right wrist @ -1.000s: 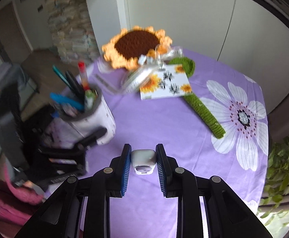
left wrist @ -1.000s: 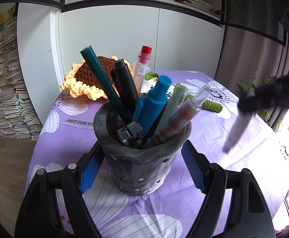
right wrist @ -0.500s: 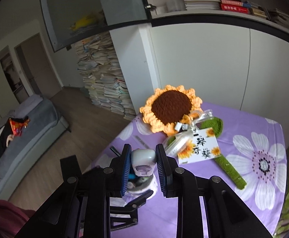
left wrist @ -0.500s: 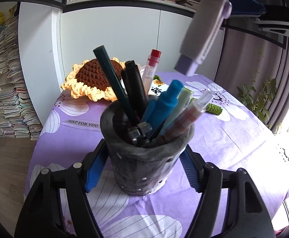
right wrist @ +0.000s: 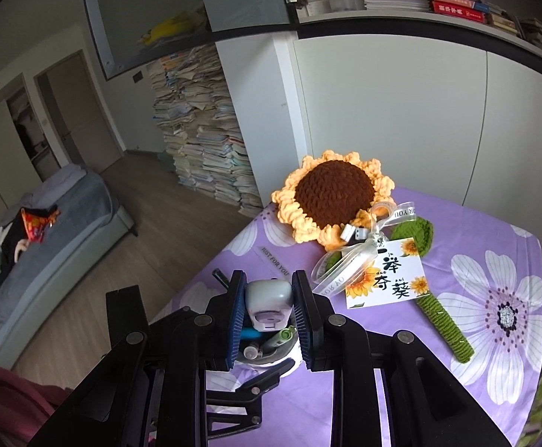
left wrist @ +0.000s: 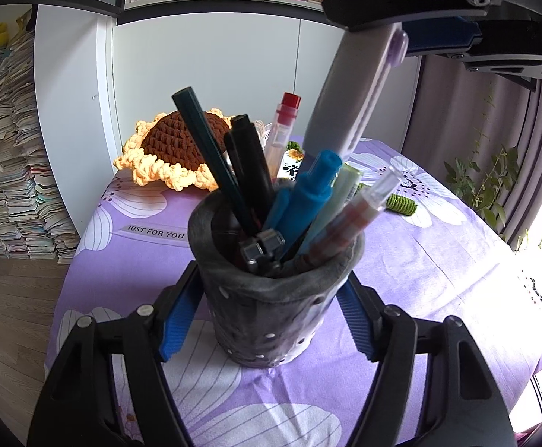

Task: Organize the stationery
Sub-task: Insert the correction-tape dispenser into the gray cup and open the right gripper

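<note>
Right gripper is clamped on a chunky grey-lilac marker, held tip-down right above the pen cup; its own camera only gets the marker's butt end, while the left wrist view shows the whole barrel slanting in over the blue pen. Left gripper has its blue pads spread wide either side of the cup, can't tell if they're actually touching, on the purple flowered tablecloth.

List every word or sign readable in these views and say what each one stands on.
"JUST FOR YOU": purple flowered tablecloth, left of the grey pen cup.
"FOR YOU": clear ribbon on the crocheted sunflower, only partly readable.
"一举夺葵": white sunflower card; its small pinyin is too small.
Red book spines on the shelf: blurred.
</note>
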